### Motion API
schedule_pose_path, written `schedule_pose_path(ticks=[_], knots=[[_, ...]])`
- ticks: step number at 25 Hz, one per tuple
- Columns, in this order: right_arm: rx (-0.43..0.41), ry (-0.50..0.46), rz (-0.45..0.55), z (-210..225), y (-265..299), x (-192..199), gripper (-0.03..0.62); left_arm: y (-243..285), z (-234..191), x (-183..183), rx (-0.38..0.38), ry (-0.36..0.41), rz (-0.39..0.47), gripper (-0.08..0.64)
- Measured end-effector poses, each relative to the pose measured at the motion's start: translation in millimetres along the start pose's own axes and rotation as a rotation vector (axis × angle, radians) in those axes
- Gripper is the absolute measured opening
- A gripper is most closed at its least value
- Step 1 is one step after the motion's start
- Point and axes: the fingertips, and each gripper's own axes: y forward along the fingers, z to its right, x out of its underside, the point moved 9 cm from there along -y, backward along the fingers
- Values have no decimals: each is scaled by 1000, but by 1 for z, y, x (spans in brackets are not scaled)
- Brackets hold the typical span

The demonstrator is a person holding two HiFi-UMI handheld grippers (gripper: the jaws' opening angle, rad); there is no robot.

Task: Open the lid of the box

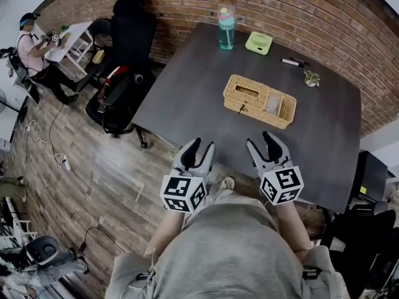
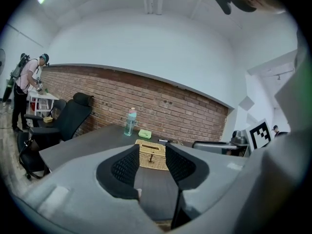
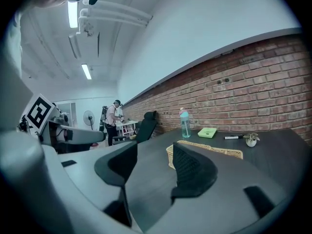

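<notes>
A woven wicker box (image 1: 259, 100) lies on the dark table (image 1: 187, 86), its lid down, with a slot on top and a small latch on the near side. The box (image 2: 152, 156) shows between the left jaws, far off. The box (image 3: 204, 149) sits beyond the right jaws, partly hidden by the right-hand jaw. My left gripper (image 1: 199, 151) and right gripper (image 1: 262, 143) hover at the table's near edge, well short of the box. Both are open and hold nothing.
A teal water bottle (image 1: 226, 28), a green case (image 1: 259, 42), a marker (image 1: 292, 61) and a tiny plant (image 1: 311, 78) stand at the table's far side. A black office chair (image 1: 121, 73) is left of the table. A person (image 1: 34, 52) works at a white desk far left.
</notes>
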Motion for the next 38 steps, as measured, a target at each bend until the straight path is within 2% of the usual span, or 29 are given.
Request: schedule_pose_path(ticks=[14,25,38], knots=[[67,-26,-83,62,69,5,213,81,-33,-18,22,-4,-38,163],[126,-143,-209,97,108,27,220,117,-51,-24,23,-8,-54,163],[178,-286,-418,122,139,64,224,123,-56,-21,-10,-13,-72,163]])
